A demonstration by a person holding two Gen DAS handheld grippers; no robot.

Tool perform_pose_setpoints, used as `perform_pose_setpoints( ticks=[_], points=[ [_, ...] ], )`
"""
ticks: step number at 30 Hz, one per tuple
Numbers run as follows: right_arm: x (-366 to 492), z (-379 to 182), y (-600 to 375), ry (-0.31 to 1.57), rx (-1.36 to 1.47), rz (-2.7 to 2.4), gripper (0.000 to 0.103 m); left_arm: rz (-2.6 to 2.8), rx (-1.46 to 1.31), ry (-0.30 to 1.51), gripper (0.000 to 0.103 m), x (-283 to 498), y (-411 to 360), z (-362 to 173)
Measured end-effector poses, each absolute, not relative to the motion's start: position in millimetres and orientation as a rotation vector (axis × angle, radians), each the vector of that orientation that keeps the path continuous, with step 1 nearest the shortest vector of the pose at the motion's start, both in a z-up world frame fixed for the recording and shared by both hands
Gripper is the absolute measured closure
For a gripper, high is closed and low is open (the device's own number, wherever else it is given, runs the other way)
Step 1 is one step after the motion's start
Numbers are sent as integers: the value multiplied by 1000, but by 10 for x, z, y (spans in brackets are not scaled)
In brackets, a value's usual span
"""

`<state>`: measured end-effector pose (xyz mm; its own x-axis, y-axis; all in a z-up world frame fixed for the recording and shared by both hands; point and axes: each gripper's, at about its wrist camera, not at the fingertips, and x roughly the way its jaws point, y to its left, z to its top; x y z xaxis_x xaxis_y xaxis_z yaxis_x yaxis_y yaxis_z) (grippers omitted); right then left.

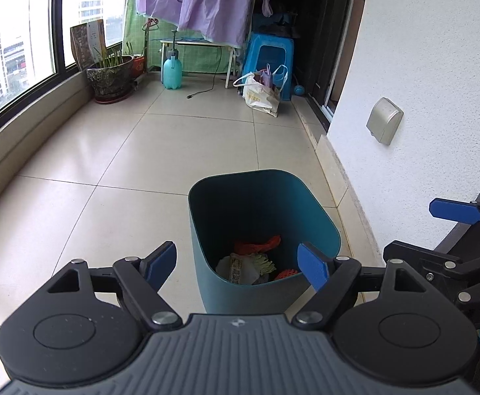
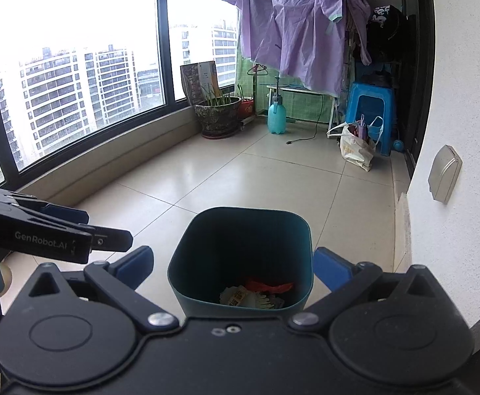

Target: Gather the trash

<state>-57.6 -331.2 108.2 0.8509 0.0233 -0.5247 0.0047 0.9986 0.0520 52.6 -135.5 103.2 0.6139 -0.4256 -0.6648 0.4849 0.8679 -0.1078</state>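
A teal trash bin [image 1: 319, 217] stands on the tiled floor near the white wall; it also shows in the right wrist view [image 2: 240, 230]. Inside lie red netting [image 1: 259, 245], crumpled white paper [image 1: 240, 268] and a pale glove [image 2: 269, 299]. My left gripper [image 1: 238, 265] is open and empty, just above the bin's near rim. My right gripper [image 2: 235, 268] is open and empty, also over the near rim. The right gripper shows at the right edge of the left wrist view [image 1: 457, 210]; the left gripper shows at the left of the right wrist view [image 2: 75, 237].
A white wall [image 1: 421, 65] with a metal socket cover [image 1: 384, 120] is on the right. A potted plant [image 1: 111, 75], a teal spray bottle [image 1: 172, 69], a white bag [image 1: 261, 93], a blue stool [image 1: 269, 56] and a power cord [image 1: 207, 89] stand at the far end. Windows [image 2: 75, 82] run along the left.
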Motion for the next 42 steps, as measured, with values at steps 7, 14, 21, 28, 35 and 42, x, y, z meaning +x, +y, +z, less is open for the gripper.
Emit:
perform_pose_setpoints(
  ticks=[7, 14, 21, 28, 35, 42],
  points=[
    [-576, 1048, -3303, 542, 86, 3, 0, -514, 97, 719, 22, 381, -1299, 1024],
    [-559, 998, -3294, 544, 99, -29, 0, -518, 102, 709, 22, 306, -1285, 971],
    [-480, 939, -3259, 577, 92, -19, 0, -521, 109, 701, 23, 239, -1294, 967],
    [-502, 925, -3210, 578, 81, -11, 0, -515, 102, 693, 22, 237, -1252, 977],
    [-512, 927, -3199, 578, 79, -7, 0, -525, 87, 689, 22, 219, -1206, 991],
    [-516, 945, -3216, 585, 82, 2, 0, -521, 126, 679, 22, 196, -1256, 959]
  ],
)
